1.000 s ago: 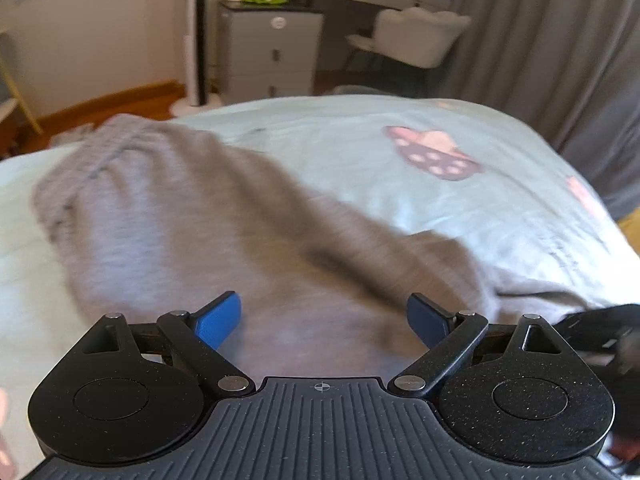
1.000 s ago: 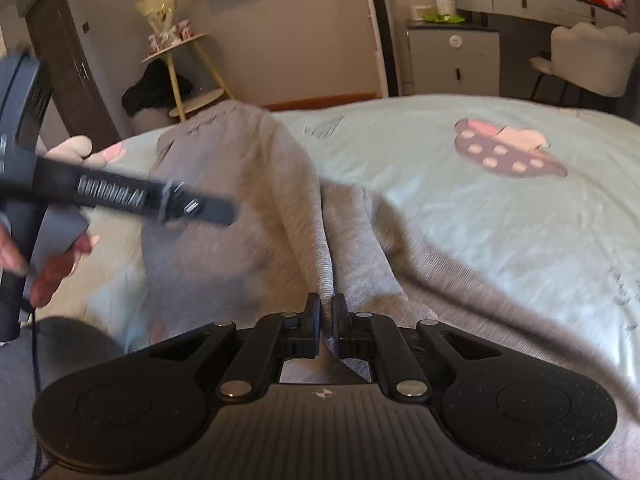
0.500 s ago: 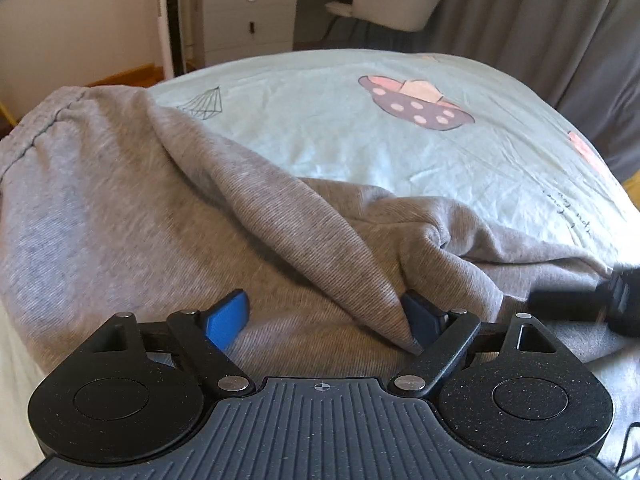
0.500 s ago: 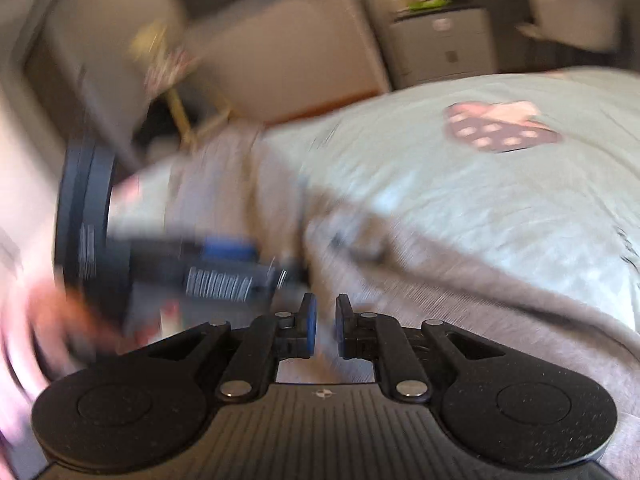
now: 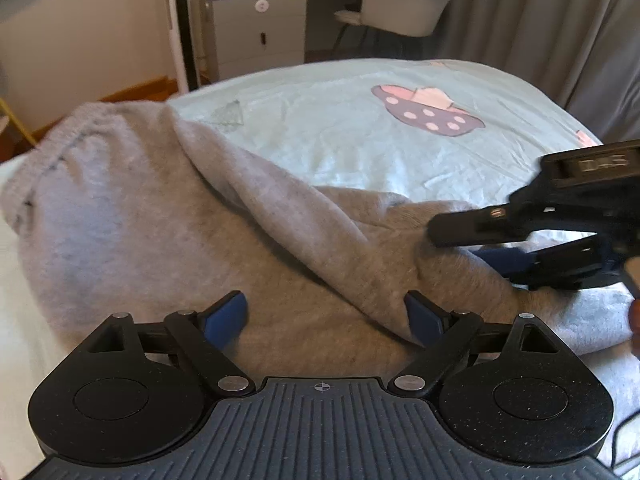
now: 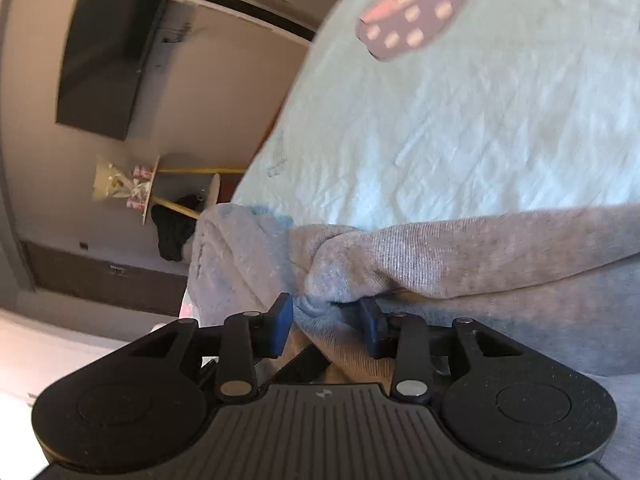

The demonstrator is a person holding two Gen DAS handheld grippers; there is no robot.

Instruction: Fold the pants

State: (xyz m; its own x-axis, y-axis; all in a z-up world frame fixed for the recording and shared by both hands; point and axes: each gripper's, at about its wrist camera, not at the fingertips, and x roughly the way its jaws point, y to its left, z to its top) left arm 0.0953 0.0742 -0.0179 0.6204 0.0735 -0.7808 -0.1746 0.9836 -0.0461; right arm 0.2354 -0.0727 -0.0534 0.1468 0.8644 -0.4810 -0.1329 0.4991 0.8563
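Grey sweatpants (image 5: pixel 160 220) lie crumpled on a pale green bedsheet (image 5: pixel 340 140), one thick fold running diagonally across them. My left gripper (image 5: pixel 326 316) hovers low over the cloth, wide open, with the fold's edge by its right finger and nothing pinched. In the left wrist view my right gripper (image 5: pixel 456 246) reaches in from the right, turned on its side, one finger above and one below a bunched edge of the pants. The right wrist view shows that bunch of pants (image 6: pixel 460 256) between the blue pads of my right gripper (image 6: pixel 325 318); its jaws are opening and do not clamp it.
The bed has a mushroom print (image 5: pixel 428 114) on its far half. Beyond it stand a grey dresser (image 5: pixel 256 28), a pale chair (image 5: pixel 404 8) and grey curtains (image 5: pixel 540 20). A wall television (image 6: pixel 104 56) and a small yellow-legged side table (image 6: pixel 160 184) are off the bed's left side.
My right gripper has rolled onto its side, moved in to the bunched edge of the pants, and its jaws have gone from shut to parted. The left gripper stays open over the cloth.
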